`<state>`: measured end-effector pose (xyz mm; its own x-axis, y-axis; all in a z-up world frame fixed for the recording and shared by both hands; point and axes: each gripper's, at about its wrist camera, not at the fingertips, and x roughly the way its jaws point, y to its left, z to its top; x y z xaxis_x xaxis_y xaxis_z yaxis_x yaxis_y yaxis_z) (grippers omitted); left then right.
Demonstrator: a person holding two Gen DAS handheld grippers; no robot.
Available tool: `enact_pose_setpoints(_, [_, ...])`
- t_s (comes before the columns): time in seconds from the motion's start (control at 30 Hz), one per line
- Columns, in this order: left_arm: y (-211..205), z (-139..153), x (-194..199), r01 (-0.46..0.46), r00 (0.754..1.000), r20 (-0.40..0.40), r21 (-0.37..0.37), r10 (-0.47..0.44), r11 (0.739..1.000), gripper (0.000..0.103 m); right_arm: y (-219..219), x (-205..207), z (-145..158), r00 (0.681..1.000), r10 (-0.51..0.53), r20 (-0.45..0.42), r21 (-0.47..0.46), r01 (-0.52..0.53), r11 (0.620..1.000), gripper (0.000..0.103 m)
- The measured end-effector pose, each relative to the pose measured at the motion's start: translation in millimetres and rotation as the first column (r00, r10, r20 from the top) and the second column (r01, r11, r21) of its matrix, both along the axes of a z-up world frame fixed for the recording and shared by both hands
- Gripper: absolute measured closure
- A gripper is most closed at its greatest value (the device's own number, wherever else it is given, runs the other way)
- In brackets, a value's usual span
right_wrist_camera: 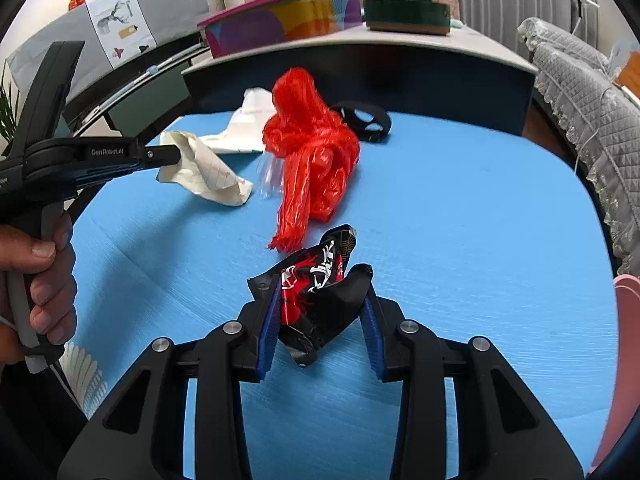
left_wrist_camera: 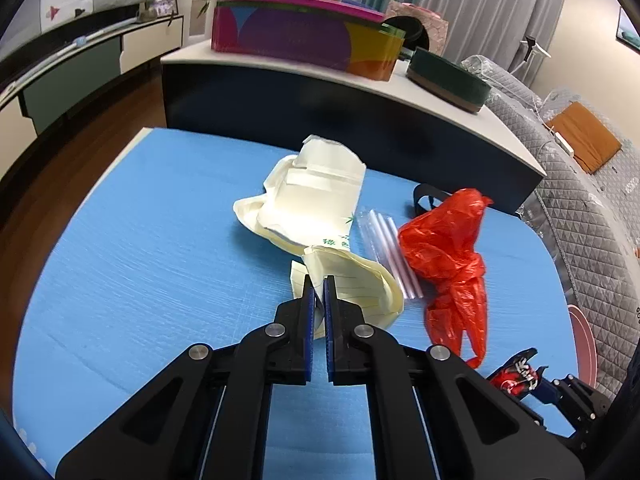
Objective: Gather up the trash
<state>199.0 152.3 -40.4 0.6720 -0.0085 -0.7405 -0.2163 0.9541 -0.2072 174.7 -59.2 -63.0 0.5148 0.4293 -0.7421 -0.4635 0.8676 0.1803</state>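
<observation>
On the blue mat [right_wrist_camera: 460,208], closest to the right wrist camera, the right gripper [right_wrist_camera: 320,312] points down at a slant with its jaws partly apart, a crumpled black and red wrapper [right_wrist_camera: 320,292] between them. The left blue pad [right_wrist_camera: 270,332] lies against the wrapper; whether the right pad presses it cannot be told, since the wrapper's black fold covers that side. No earlier view is given here to compare.

To the left, a hand [right_wrist_camera: 38,276] wraps the grey handle of the left gripper [left_wrist_camera: 319,284], which also slants down. Its jaws are nearly closed, pinching the edge of a folded cream lined paper [left_wrist_camera: 352,284], which hangs partly off the mat in the right wrist view. How much paper sits between the pads is hidden by the fingers.

Just beyond lies a clear sleeve of straws [left_wrist_camera: 386,248], its outline faint, touching a bunched red plastic bag [right_wrist_camera: 316,160] on its right. Behind the paper rests a larger white paper bag [left_wrist_camera: 312,196], and a black strap [right_wrist_camera: 366,120] curls behind the red bag, half covered by it.

Farther off stands a grey-topped counter [left_wrist_camera: 280,64] carrying a colourful box [left_wrist_camera: 304,36] and a dark green round tin [left_wrist_camera: 448,76]. A quilted grey sofa [left_wrist_camera: 580,208] fills the right edge, and a pink rim [right_wrist_camera: 628,320] is cut off there.
</observation>
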Motion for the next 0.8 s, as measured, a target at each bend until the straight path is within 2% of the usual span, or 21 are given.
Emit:
enact_pose_setpoints(0.47, [-20.0,36.7,-27.1,0.024,0.997,0.074,0.057,-0.029,0.998,0.099,-29.1,-17.6,35.1,0.993,-0.056,0.101,0.017,0.055,0.998,0.066])
enact_pose_setpoints(0.63, [-28.4,41.8,-30.5,0.038,0.994,0.097,0.068,-0.045,0.997,0.099,-44.2,-22.1,45.7,0.988,-0.09,0.123,0.029,0.087,0.996,0.066])
enact_pose_setpoints(0.8, [-42.3,51.3,-34.9,0.067,0.985,0.153,0.104,-0.082,0.992,0.099,-61.0,-24.9,56.5,0.982,-0.13,0.138,0.048,0.124,0.991,0.066])
